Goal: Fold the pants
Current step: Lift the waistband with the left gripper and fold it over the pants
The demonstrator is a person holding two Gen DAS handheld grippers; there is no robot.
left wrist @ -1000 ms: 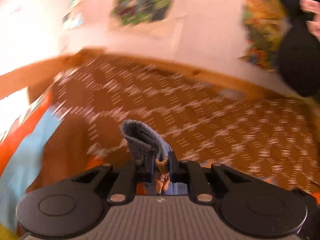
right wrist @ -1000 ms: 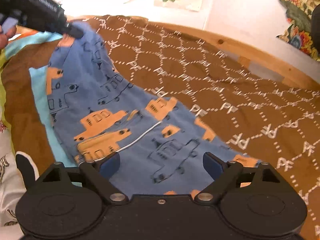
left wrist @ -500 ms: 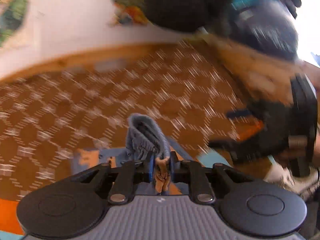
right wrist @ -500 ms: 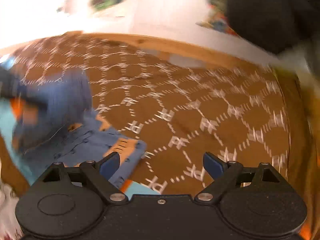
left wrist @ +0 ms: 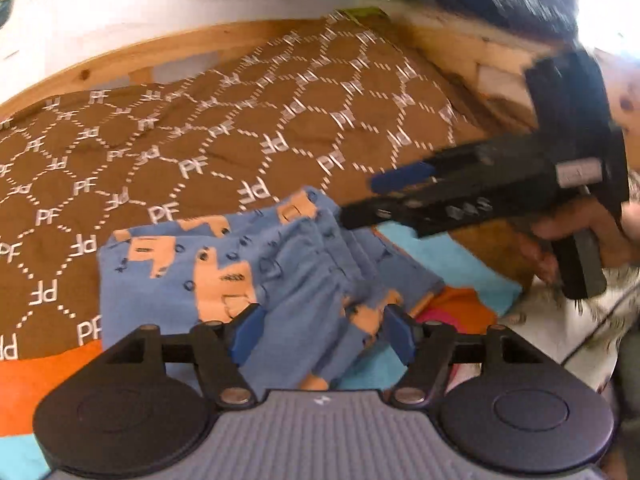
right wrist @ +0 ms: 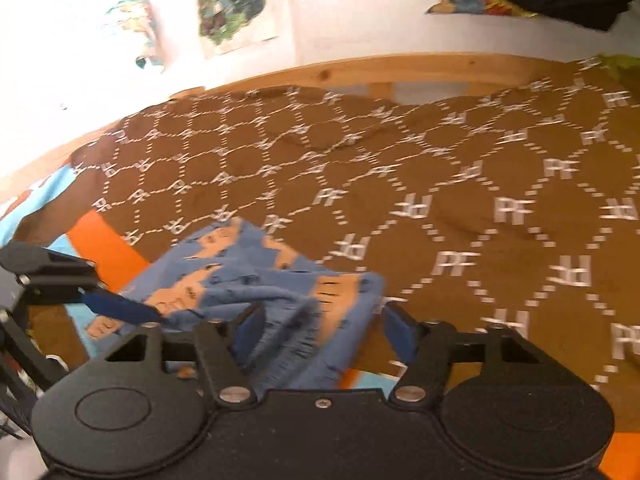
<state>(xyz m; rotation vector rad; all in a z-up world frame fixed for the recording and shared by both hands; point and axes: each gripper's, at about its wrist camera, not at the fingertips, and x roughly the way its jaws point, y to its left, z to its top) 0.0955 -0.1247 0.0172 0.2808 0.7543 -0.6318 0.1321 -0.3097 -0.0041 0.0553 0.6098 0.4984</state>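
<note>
The blue pants [left wrist: 224, 264] with orange vehicle prints lie folded over in a bunched stack on the brown blanket [left wrist: 240, 120]. My left gripper [left wrist: 322, 334] is open just above the near edge of the stack, with cloth between its blue pads but not pinched. My right gripper [right wrist: 320, 332] is open too, over the opposite edge of the pants [right wrist: 256, 280]. The right gripper also shows in the left wrist view [left wrist: 460, 196], coming in from the right with its tips by the pants' far corner. The left gripper's fingers [right wrist: 116, 306] show at the left of the right wrist view.
The brown blanket with white PF marks covers a bed with a wooden frame [right wrist: 400, 68]. A light blue and orange sheet [left wrist: 452, 280] lies under the pants. A white wall with posters [right wrist: 232, 4] stands behind the bed.
My left gripper has let go of the pants' end and opened after carrying it across onto the stack. My right gripper has swung back over the folded pants.
</note>
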